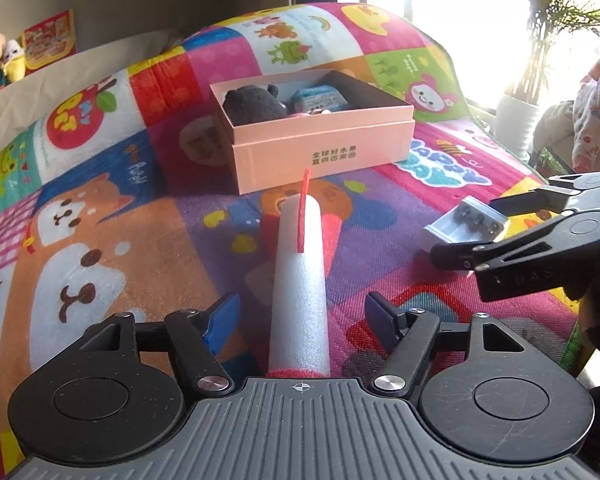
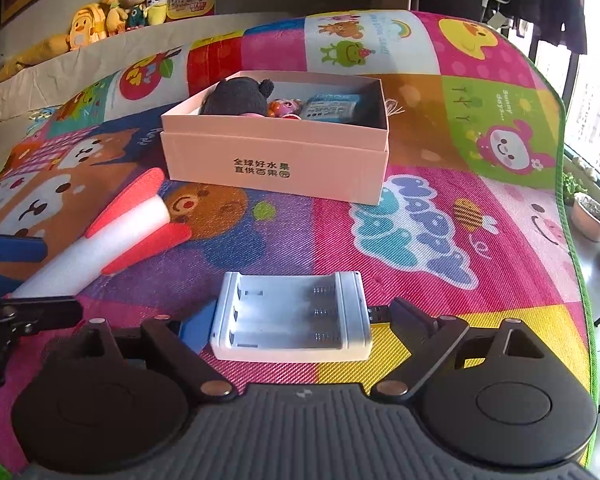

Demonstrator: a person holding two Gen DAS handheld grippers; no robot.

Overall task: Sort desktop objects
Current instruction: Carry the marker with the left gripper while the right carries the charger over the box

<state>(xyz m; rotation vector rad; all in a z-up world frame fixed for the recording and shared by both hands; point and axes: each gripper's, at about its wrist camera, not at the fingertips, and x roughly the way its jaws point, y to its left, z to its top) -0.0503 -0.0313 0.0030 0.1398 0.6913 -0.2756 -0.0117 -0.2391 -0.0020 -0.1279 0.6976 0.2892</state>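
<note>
Left hand-held gripper (image 1: pixel 300 318) gapes around the foam rocket (image 1: pixel 298 280), not gripping; close squarely mid-body, then carry to the pink box (image 1: pixel 324 152).

On the play mat (image 2: pixel 420 80) a box (image 2: pixel 276 160) stood toward the far side, with a plush toy (image 2: pixel 236 98) at its left end and a small packet (image 2: pixel 332 108) to the right inside it. Nearer than the box, a foam rocket (image 2: pixel 112 236) lay to the left and a battery holder (image 2: pixel 292 316) to the right, apart from each other. The rocket lay between the left gripper's (image 1: pixel 300 320) fingers and the holder between the right gripper's (image 2: pixel 296 328) fingers.
</note>
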